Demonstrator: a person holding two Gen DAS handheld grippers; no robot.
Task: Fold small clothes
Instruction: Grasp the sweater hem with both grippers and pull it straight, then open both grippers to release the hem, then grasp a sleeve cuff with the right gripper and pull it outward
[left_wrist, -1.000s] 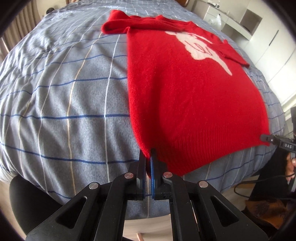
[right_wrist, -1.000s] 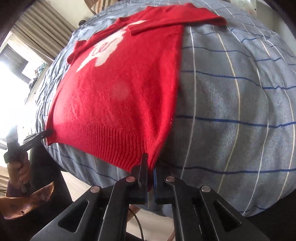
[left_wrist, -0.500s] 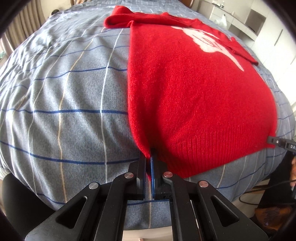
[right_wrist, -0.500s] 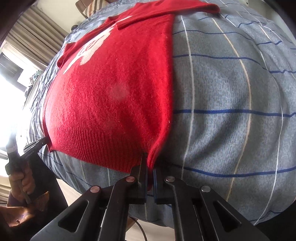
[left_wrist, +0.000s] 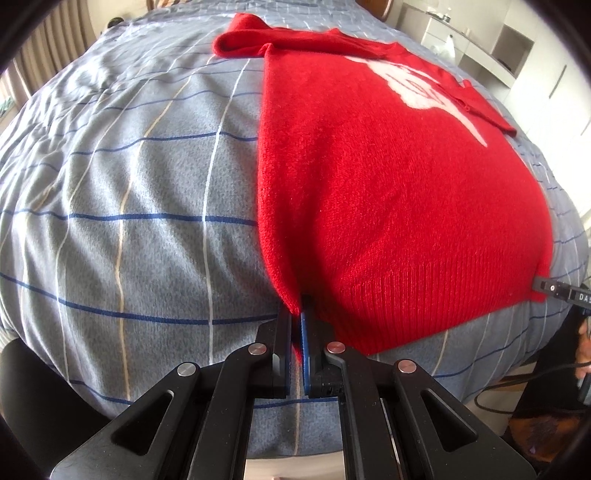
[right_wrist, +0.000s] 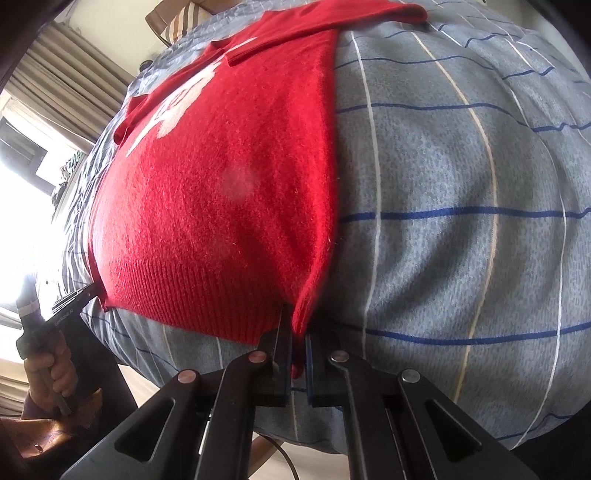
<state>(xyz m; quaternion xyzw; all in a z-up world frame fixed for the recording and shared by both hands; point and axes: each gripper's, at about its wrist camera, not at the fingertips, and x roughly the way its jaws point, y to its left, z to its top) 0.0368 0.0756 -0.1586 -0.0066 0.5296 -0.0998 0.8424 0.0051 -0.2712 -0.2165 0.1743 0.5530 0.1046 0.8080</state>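
on the bed (left_wrist: 129, 192), both grippers pinch the sweater's (left_wrist: 388, 192) hem.

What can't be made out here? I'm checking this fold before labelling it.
- Red sweater: the white chest motif is partly under a folded sleeve, in both views.
- Hem corner in the left hand-held gripper: hidden between the pads.
- Right hand-held gripper: same.
- Bed cover: near edge hidden by the gripper frames.
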